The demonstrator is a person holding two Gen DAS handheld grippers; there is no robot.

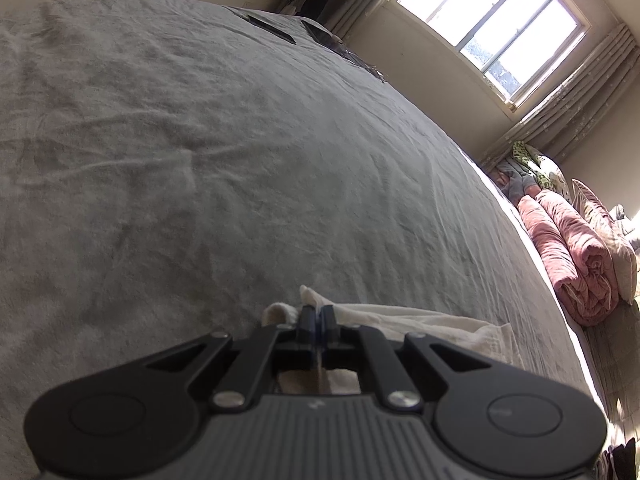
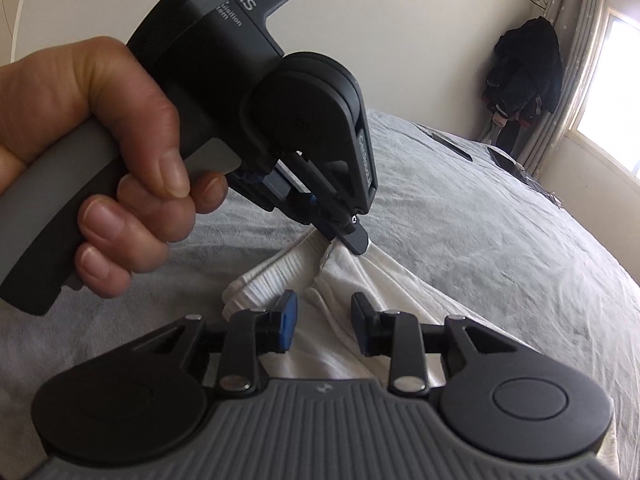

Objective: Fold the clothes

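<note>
A white garment with a ribbed cuff or collar lies on the grey bedsheet. My left gripper is shut on a fold of the white garment. In the right wrist view the left gripper pinches the cloth by the ribbed edge, held by a bare hand. My right gripper is open just above the garment, its blue pads either side of a fold, holding nothing.
The grey bedsheet fills most of the left view. Dark flat items lie at its far edge. Rolled pink quilts and pillows lie beside the bed. A window and hanging dark clothes are beyond.
</note>
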